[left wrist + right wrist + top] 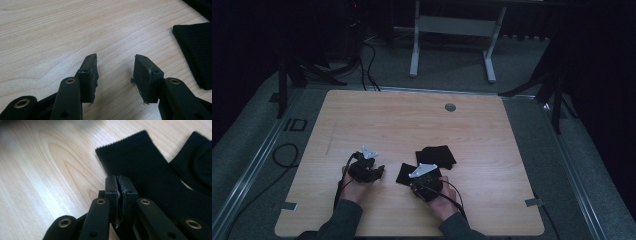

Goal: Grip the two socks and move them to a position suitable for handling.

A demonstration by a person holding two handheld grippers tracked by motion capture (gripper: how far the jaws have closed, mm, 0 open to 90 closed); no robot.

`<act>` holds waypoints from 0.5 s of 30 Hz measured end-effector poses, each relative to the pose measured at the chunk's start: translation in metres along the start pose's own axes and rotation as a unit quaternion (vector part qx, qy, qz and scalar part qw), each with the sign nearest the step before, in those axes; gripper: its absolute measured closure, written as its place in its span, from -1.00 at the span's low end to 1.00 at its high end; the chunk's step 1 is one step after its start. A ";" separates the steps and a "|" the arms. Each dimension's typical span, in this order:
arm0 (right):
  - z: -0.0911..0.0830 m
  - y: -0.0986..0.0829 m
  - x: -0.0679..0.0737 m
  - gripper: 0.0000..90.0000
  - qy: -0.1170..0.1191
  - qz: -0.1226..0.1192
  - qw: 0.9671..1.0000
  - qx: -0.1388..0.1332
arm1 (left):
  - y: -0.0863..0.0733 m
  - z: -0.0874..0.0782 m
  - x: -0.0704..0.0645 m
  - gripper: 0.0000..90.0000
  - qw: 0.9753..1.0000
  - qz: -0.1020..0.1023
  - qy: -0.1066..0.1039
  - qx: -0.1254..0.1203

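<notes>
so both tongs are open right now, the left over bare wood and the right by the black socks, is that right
Not quite. The left tongs are open over bare table, as the left gripper view shows. The right tongs are shut: in the right gripper view their pads are pressed together, at the edge of a black sock. Whether they pinch the fabric cannot be told.

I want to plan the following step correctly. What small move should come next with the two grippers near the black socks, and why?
Probably move the left gripper toward the near black sock and close on its edge. Its jaws stand open above bare table, with the sock off to one side and untouched. The right gripper is shut at that sock's edge, though I cannot tell whether fabric is pinched. A second sock lies beyond.
</notes>
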State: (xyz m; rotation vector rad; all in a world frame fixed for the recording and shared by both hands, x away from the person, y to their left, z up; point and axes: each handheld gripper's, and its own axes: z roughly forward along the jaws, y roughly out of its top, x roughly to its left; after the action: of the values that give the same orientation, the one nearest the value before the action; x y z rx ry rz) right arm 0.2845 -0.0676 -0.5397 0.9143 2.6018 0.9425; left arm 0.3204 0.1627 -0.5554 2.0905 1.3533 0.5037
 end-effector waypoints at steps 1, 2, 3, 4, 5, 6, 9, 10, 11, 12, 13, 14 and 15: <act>-0.003 0.000 0.000 0.92 0.003 0.005 1.000 -0.007 | 0.000 0.000 0.000 0.21 1.000 0.000 0.000 0.000; -0.007 0.000 -0.001 0.92 0.006 0.008 1.000 -0.014 | 0.000 0.000 0.000 0.21 1.000 0.000 0.000 -0.001; -0.011 0.001 -0.002 0.92 0.009 0.012 1.000 -0.020 | 0.000 0.000 0.000 0.21 1.000 0.000 0.000 -0.001; -0.015 0.001 -0.003 0.93 0.011 0.014 0.999 -0.027 | 0.000 0.000 0.000 0.21 1.000 0.000 -0.001 0.000; -0.020 0.001 -0.005 0.93 0.011 0.016 0.999 -0.034 | 0.000 0.000 -0.001 0.21 1.000 0.000 -0.001 -0.001; -0.025 0.001 -0.006 0.93 0.010 0.020 0.999 -0.042 | 0.000 0.000 -0.001 0.21 1.000 0.001 -0.001 -0.001; -0.042 0.000 -0.015 0.93 0.011 0.033 0.997 -0.065 | 0.000 0.000 -0.001 0.21 1.000 0.001 -0.001 -0.001; -0.047 -0.001 -0.019 0.93 0.010 0.039 0.997 -0.073 | 0.000 0.000 -0.001 0.21 1.000 0.002 -0.001 -0.001; -0.052 -0.003 -0.023 0.93 0.009 0.047 0.996 -0.081 | 0.000 0.000 -0.001 0.21 1.000 0.002 -0.001 0.000; -0.058 -0.005 -0.028 0.93 0.006 0.055 0.995 -0.088 | 0.000 0.000 -0.001 0.21 1.000 0.002 -0.001 -0.001; -0.063 -0.008 -0.032 0.93 0.004 0.065 0.993 -0.095 | 0.000 0.000 -0.001 0.21 1.000 0.002 -0.001 -0.002; -0.067 -0.010 -0.037 0.93 0.001 0.073 0.992 -0.101 | 0.000 0.000 -0.001 0.21 1.000 0.002 -0.002 -0.002; -0.072 -0.013 -0.043 0.93 -0.003 0.082 0.991 -0.107 | 0.000 0.000 -0.001 0.21 1.000 0.002 -0.002 -0.002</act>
State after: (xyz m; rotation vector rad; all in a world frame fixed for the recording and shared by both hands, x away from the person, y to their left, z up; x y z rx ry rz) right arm 0.2823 -0.1381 -0.4931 1.0800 2.3898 1.2308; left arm 0.3203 0.1617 -0.5557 2.0907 1.3457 0.5037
